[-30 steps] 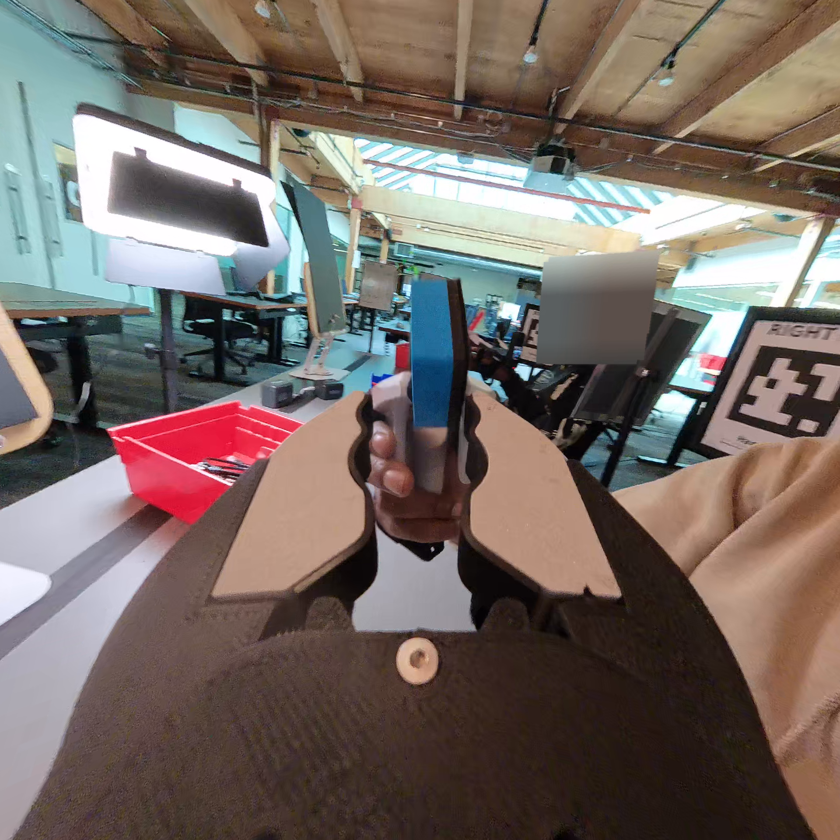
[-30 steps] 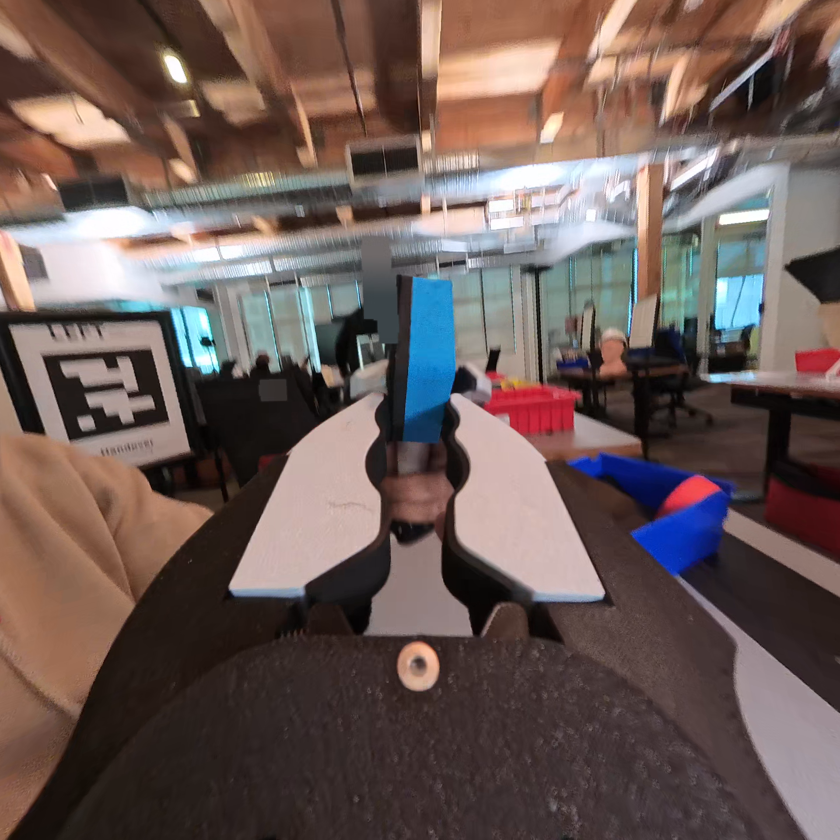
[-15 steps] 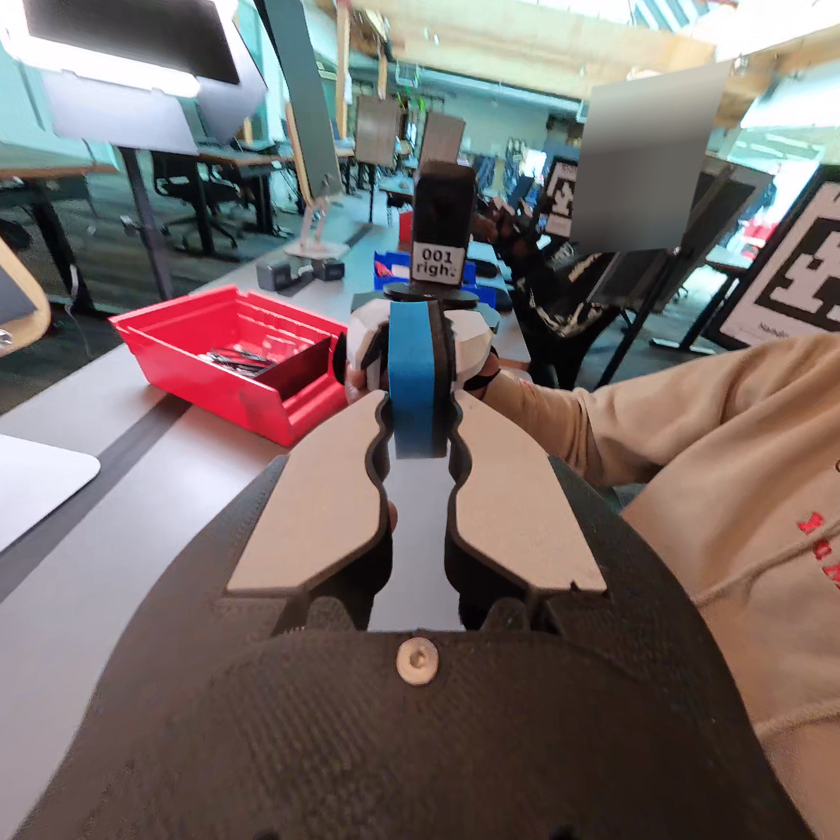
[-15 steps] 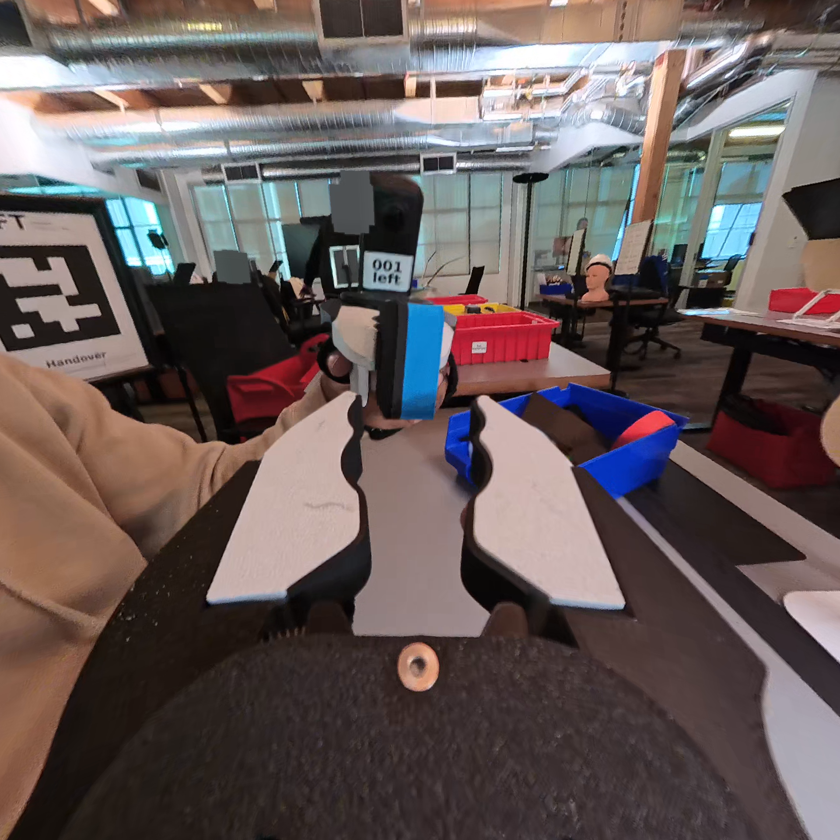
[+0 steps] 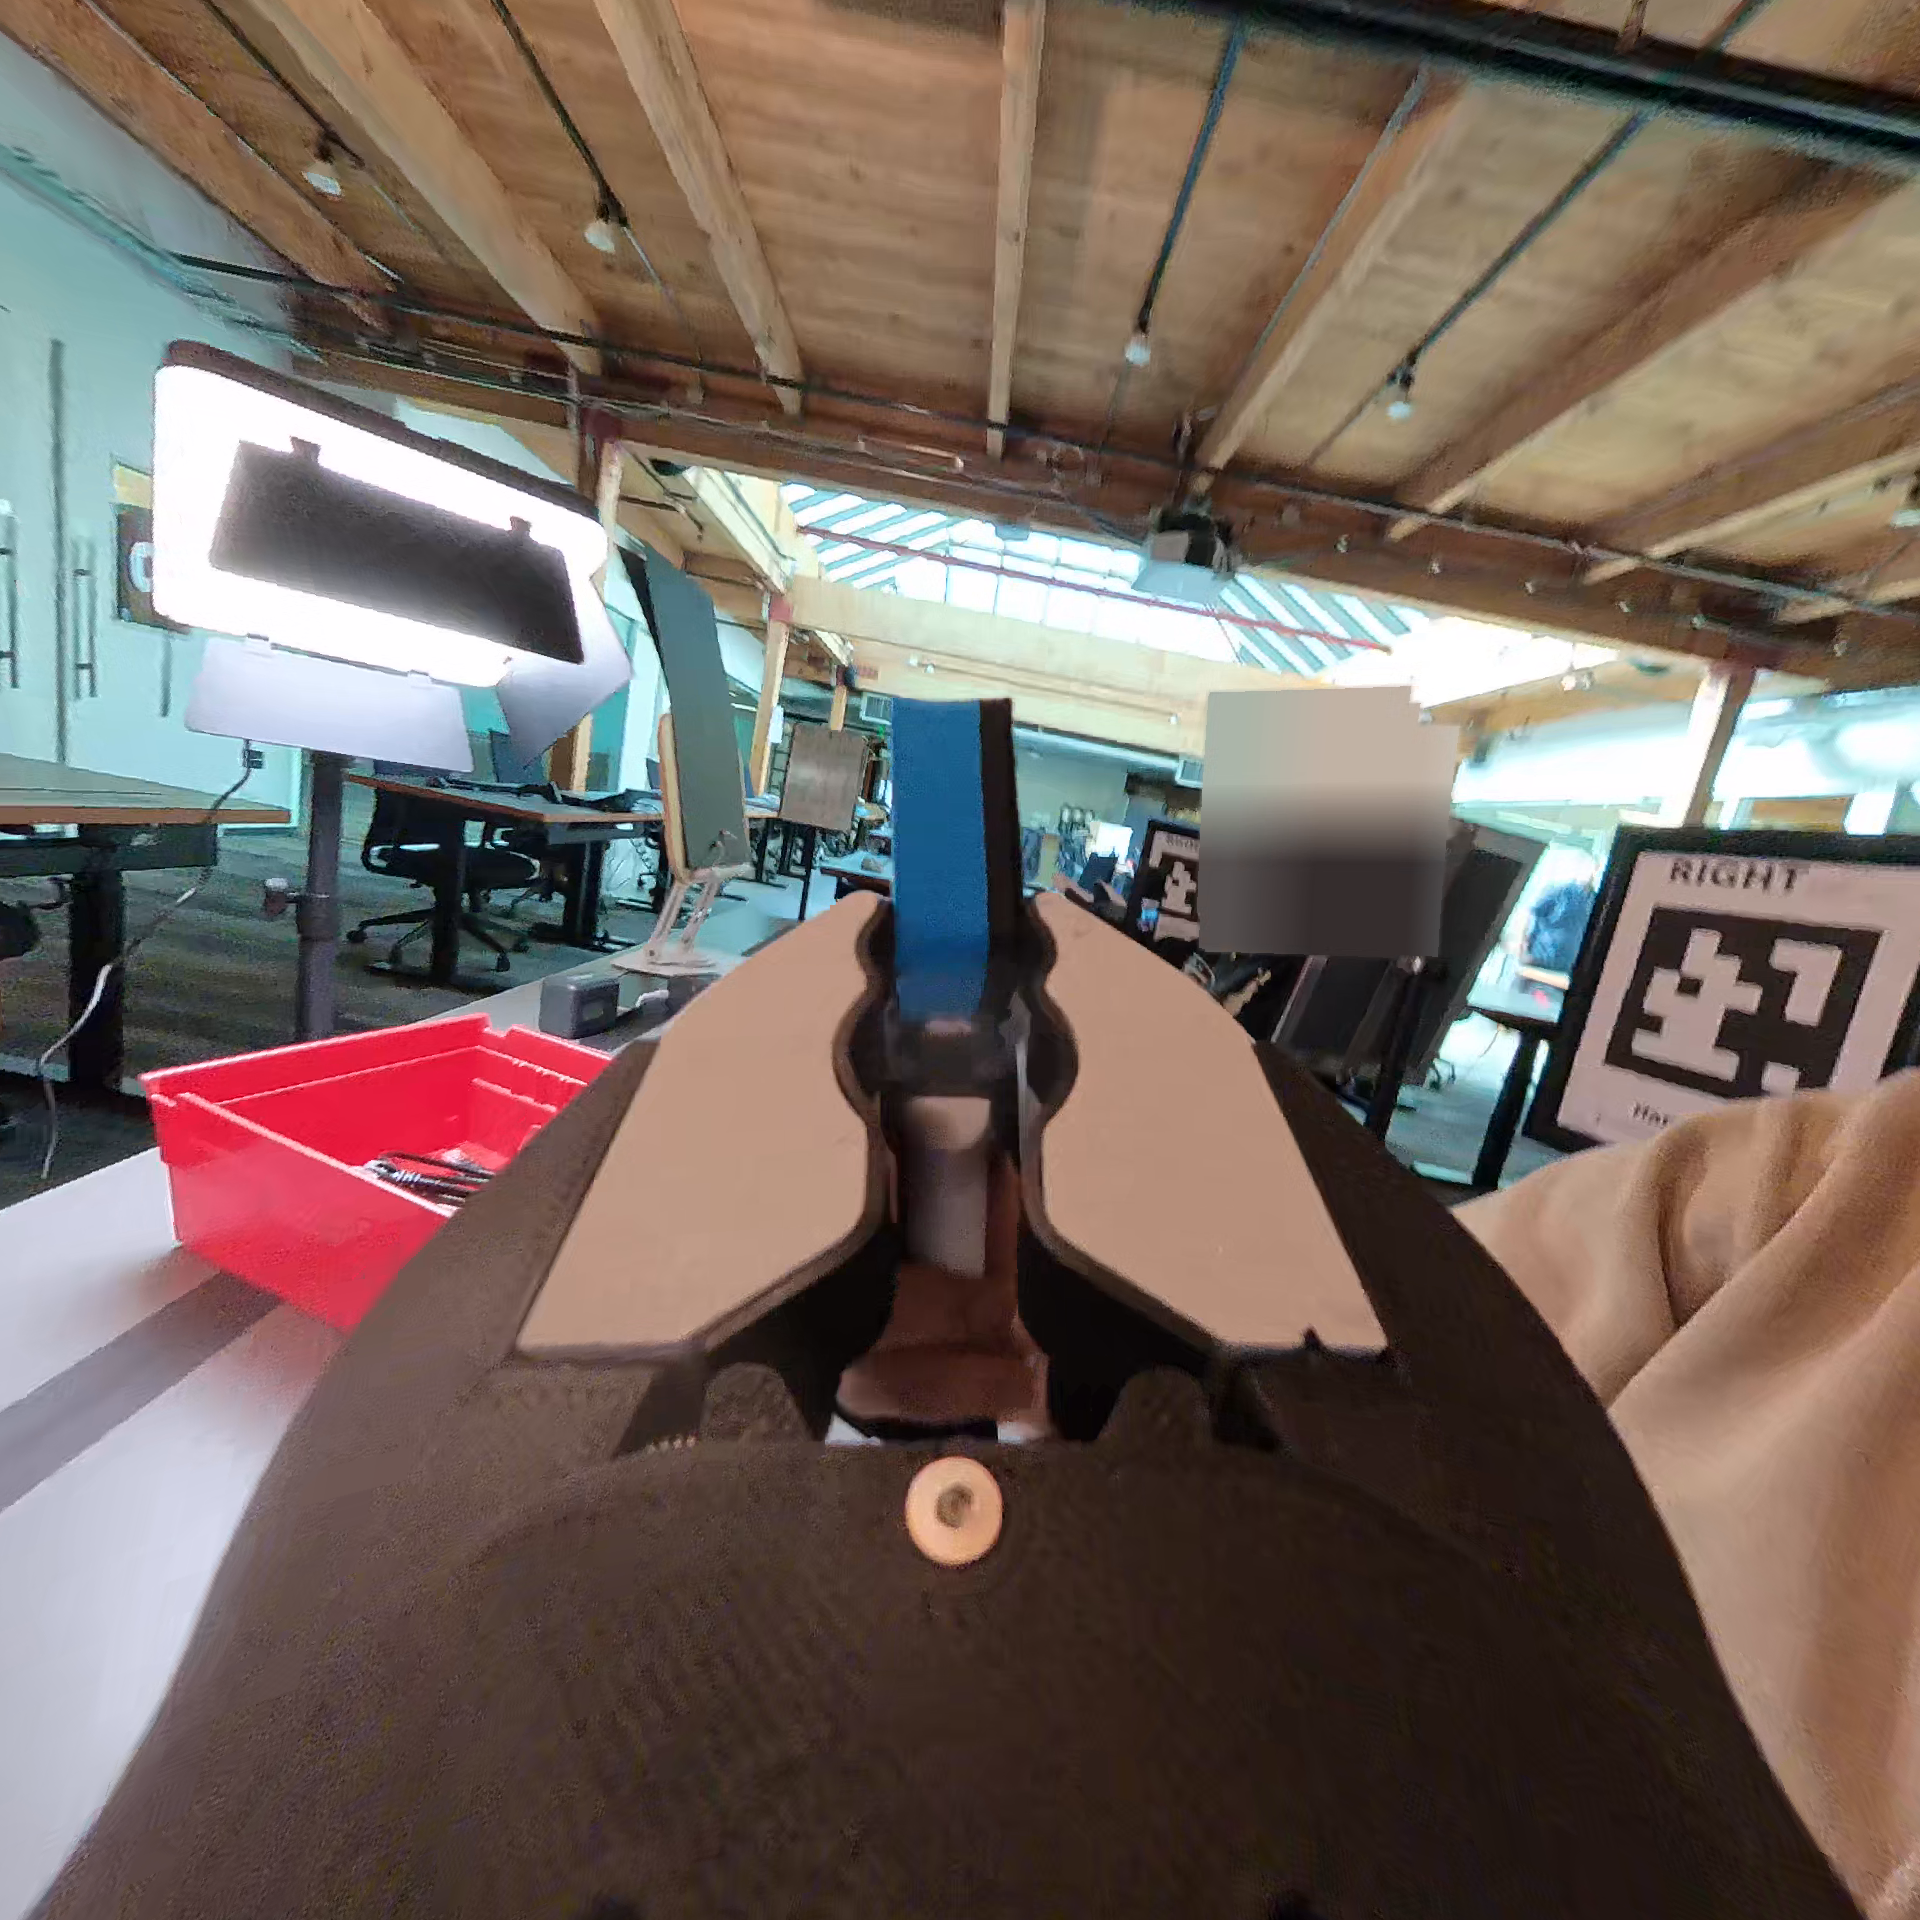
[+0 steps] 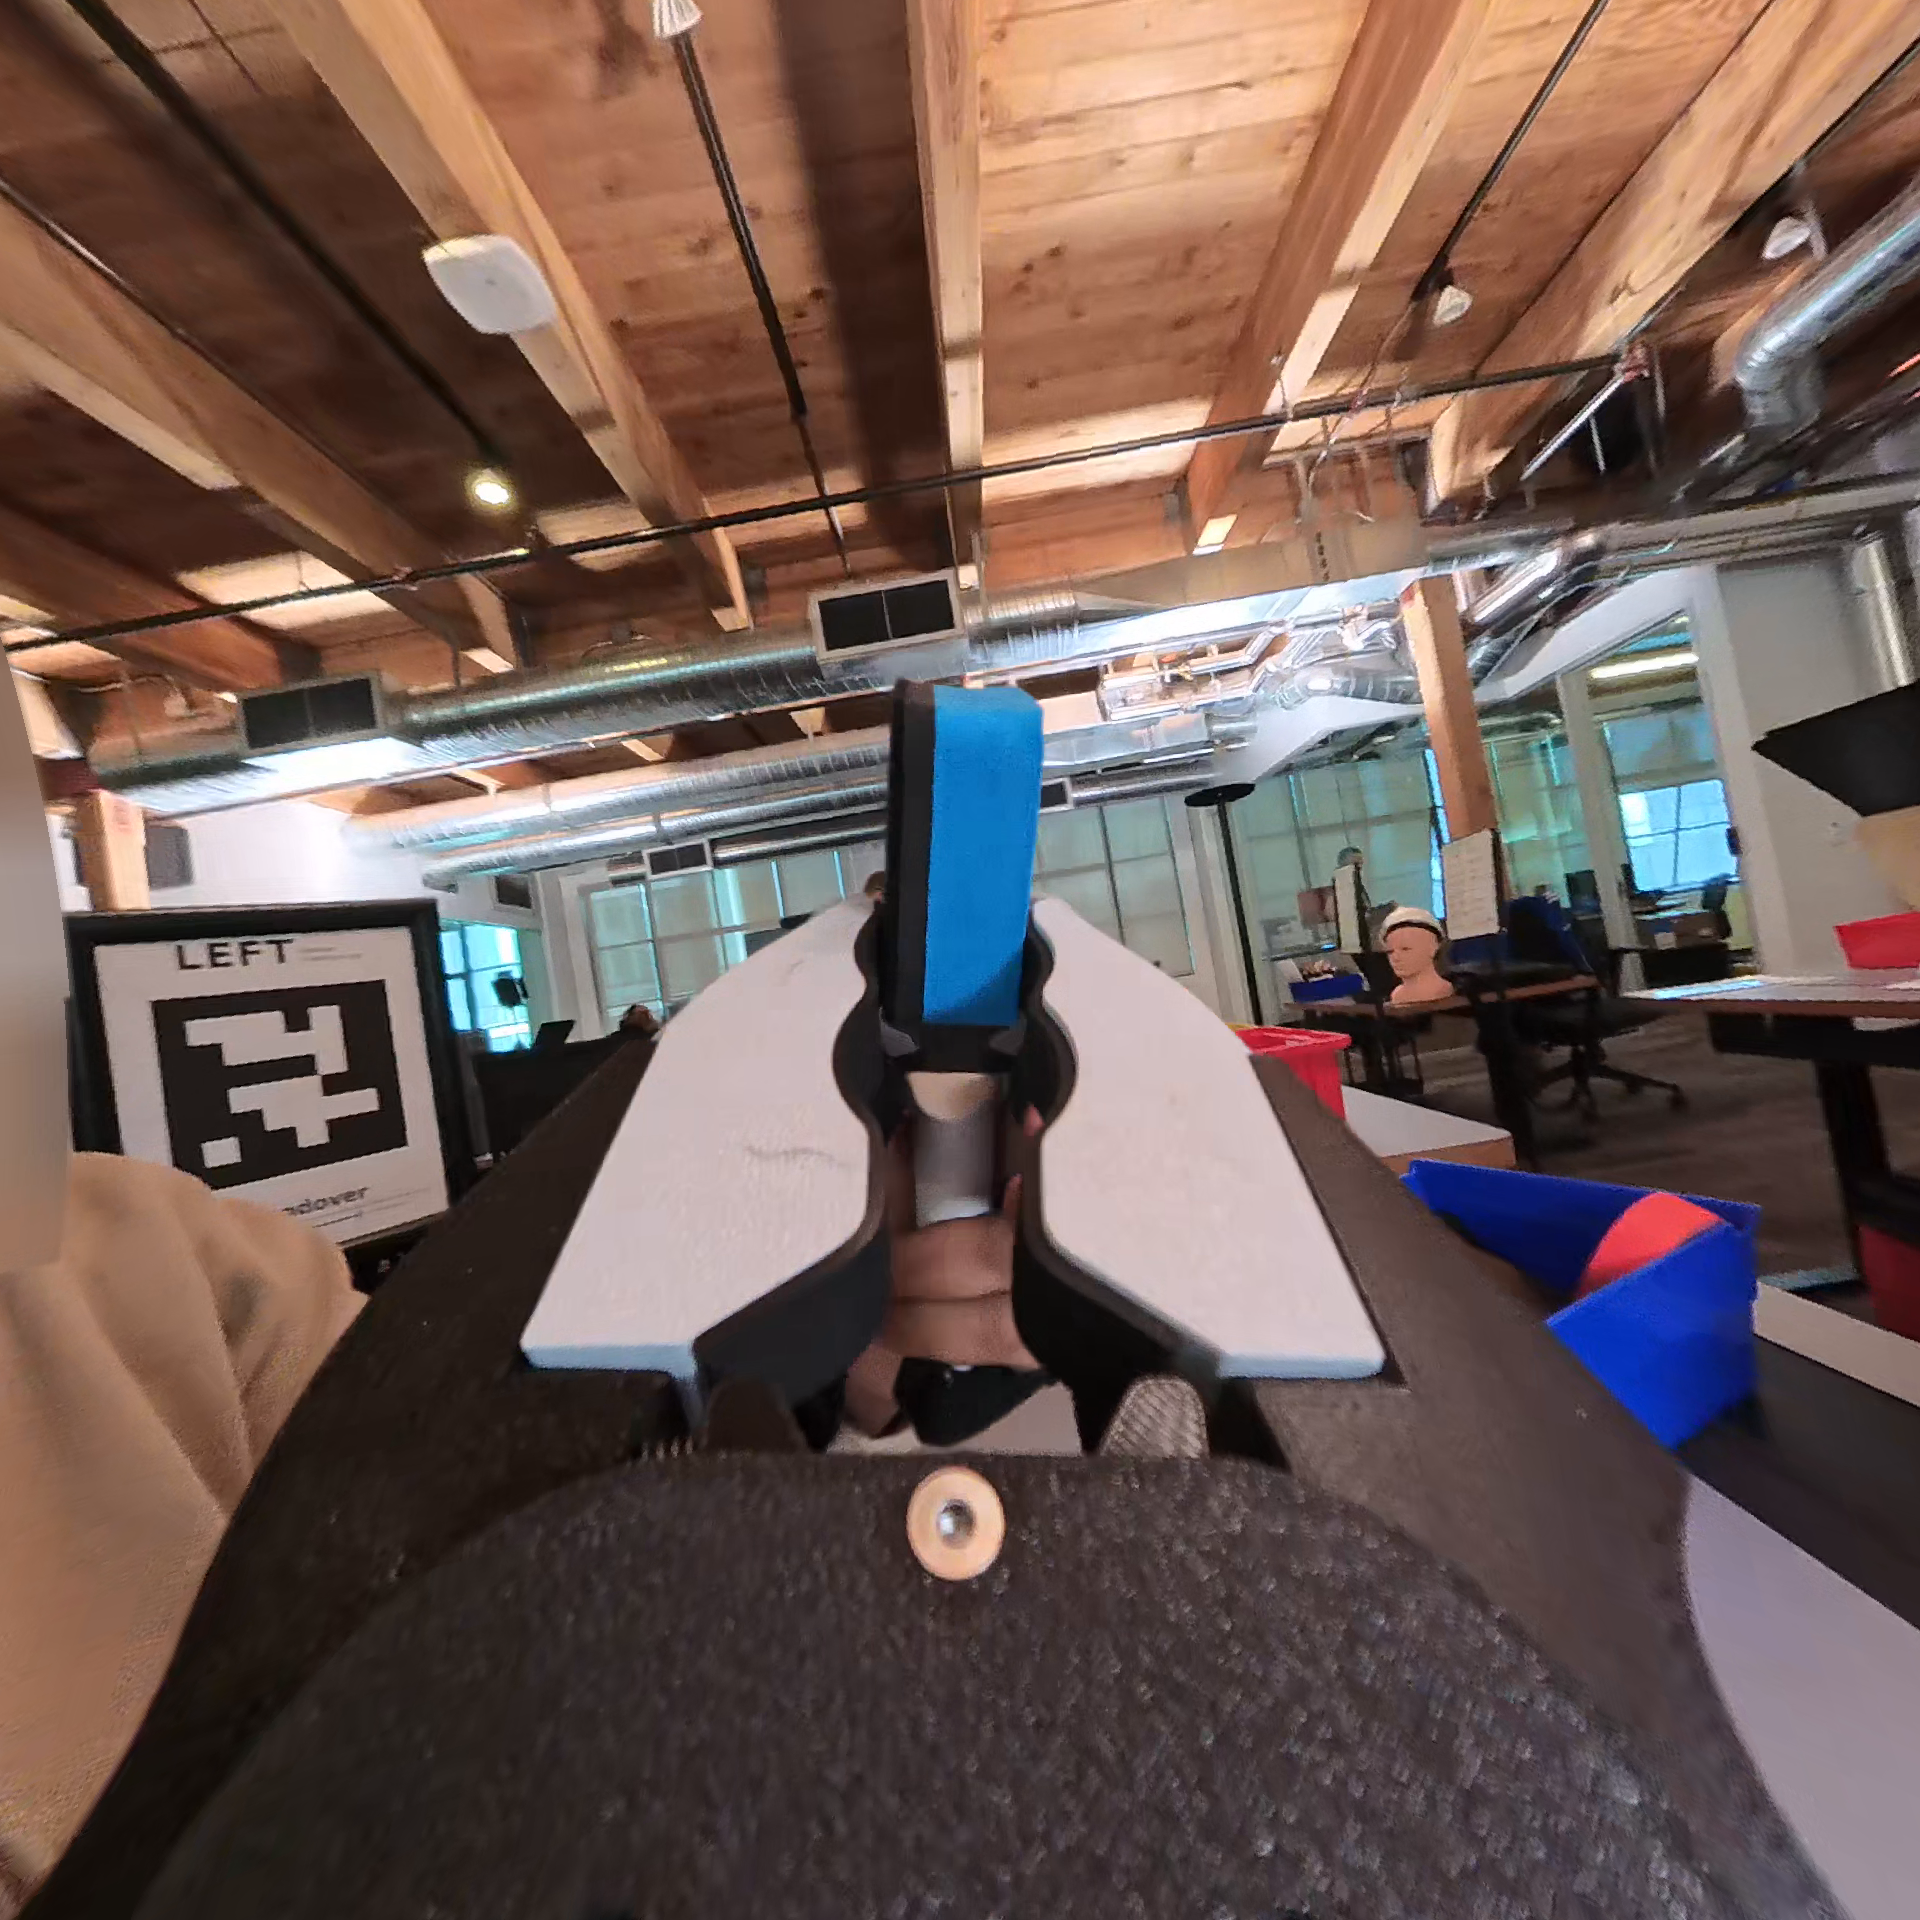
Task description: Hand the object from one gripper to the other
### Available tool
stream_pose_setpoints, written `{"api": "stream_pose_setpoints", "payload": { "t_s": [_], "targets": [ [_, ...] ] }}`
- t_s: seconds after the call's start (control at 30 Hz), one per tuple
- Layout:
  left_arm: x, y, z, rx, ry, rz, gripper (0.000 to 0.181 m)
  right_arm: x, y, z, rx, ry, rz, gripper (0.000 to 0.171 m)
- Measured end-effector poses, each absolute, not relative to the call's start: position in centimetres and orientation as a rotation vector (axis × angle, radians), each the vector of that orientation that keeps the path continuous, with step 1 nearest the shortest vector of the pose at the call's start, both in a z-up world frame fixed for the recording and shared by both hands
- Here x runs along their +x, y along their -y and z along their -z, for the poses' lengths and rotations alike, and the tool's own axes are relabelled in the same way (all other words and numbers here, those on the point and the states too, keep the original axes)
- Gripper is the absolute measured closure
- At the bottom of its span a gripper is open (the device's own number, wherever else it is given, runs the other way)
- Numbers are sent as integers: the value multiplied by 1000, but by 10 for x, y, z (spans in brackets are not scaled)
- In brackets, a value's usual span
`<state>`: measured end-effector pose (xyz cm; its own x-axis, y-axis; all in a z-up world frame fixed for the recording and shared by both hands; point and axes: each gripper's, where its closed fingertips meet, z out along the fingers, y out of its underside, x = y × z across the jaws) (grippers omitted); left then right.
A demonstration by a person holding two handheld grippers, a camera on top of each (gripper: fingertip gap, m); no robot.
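Both the left claw [image 5: 951, 940] and right claw [image 6: 956, 940] clench 1 upright blue-and-black foam block [image 5: 935, 852] [image 6: 971, 862] between them.

The left gripper [image 5: 951, 961] points up and forward, its jaws pressed against a blue-and-black pad [image 5: 940, 862] that stands upright between their tips. At nine o'clock a red bin [image 5: 301, 1174] sits on the grey worktop [image 5: 94, 1455], with dark metal pieces inside. At ten o'clock a lit panel lamp [image 5: 374, 561] stands on a pole. A beige sleeve [image 5: 1704, 1330] fills four o'clock, and a framed black-and-white marker board [image 5: 1745, 997] stands at three.
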<state>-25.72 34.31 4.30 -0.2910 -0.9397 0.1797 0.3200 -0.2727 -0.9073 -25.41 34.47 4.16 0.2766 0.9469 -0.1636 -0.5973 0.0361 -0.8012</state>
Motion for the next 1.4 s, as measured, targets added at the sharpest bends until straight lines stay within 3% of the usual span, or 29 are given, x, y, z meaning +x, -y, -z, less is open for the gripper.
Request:
{"api": "stream_pose_setpoints", "payload": {
  "t_s": [0.3,0.4,0.67,0.77,0.9,1.07,1.17,1.27,1.4],
  "targets": [
    [-276,-342,-17,-1212,-1344,1552,159,-259,-348,-19,-1132,771,-1022,135],
    [-279,-332,-6,-1243,-1469,1444,159,-276,-333,0,-1193,963,-1008,146],
    [-266,-338,-29,-1035,-1216,1621,141,-260,-332,-38,-942,666,-1194,148],
    [-253,-337,-22,-1014,-1183,1631,158,-263,-339,-33,-922,592,-1208,147],
    [-255,-342,-13,-1114,-1265,1587,159,-262,-348,-23,-1055,677,-1139,147],
    [-270,-336,22,-1316,-1569,1362,159,-255,-340,-5,-1217,935,-961,134],
    [-272,-330,33,-1335,-1662,1266,159,-267,-333,24,-1344,1112,-901,146],
    [-273,-335,8,-1136,-1530,1299,156,-267,-335,15,-1298,1079,-892,148],
    [-273,-340,-35,-947,-1188,1578,148,-250,-327,-38,-993,780,-1097,148]
  ]
}}
